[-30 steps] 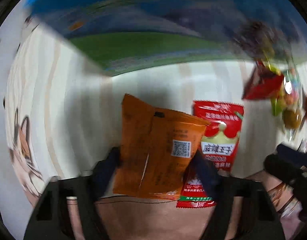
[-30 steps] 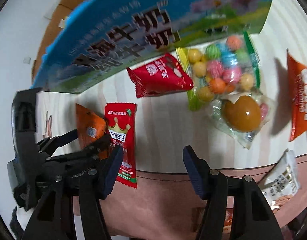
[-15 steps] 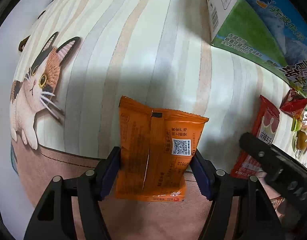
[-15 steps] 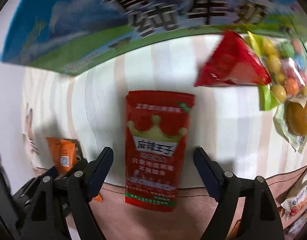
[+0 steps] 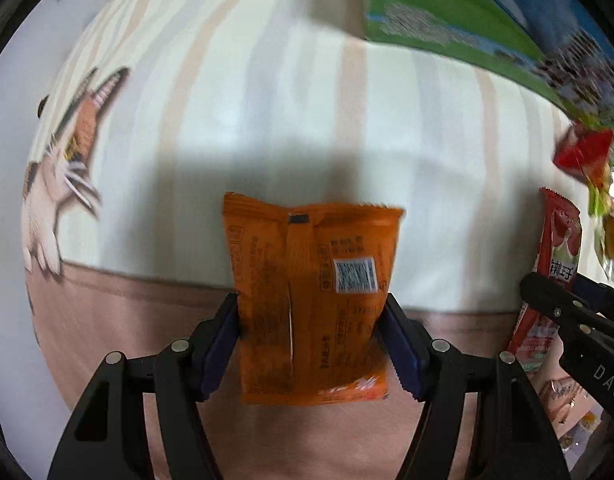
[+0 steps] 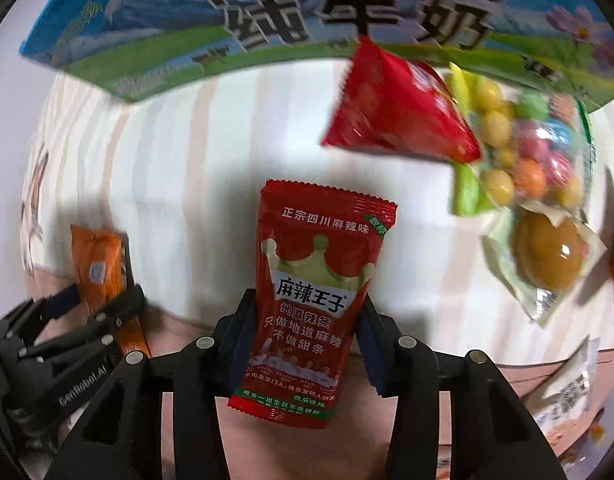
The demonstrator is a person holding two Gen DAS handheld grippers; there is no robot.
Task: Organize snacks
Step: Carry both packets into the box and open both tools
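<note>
My left gripper [image 5: 313,344] is shut on an orange snack packet [image 5: 311,296], its back with a QR code facing me, held over the striped tablecloth [image 5: 267,120]. My right gripper [image 6: 303,344] is shut on a red spicy-strip packet [image 6: 311,296] with a crown print. The red packet also shows in the left wrist view [image 5: 557,252], at the right edge with the right gripper. The orange packet and the left gripper show in the right wrist view [image 6: 99,268], at the left.
A blue and green milk carton box [image 6: 307,20] stands at the back. A red triangular packet [image 6: 395,112], a bag of coloured candy balls [image 6: 527,152], a wrapped brown egg [image 6: 547,256] and a white sachet [image 6: 571,388] lie at the right. A cat print [image 5: 63,176] marks the cloth at left.
My right gripper has closed on the red crown packet, which lay between its open jaws half a second ago. My left gripper keeps its hold on the orange packet while its view shifts.
</note>
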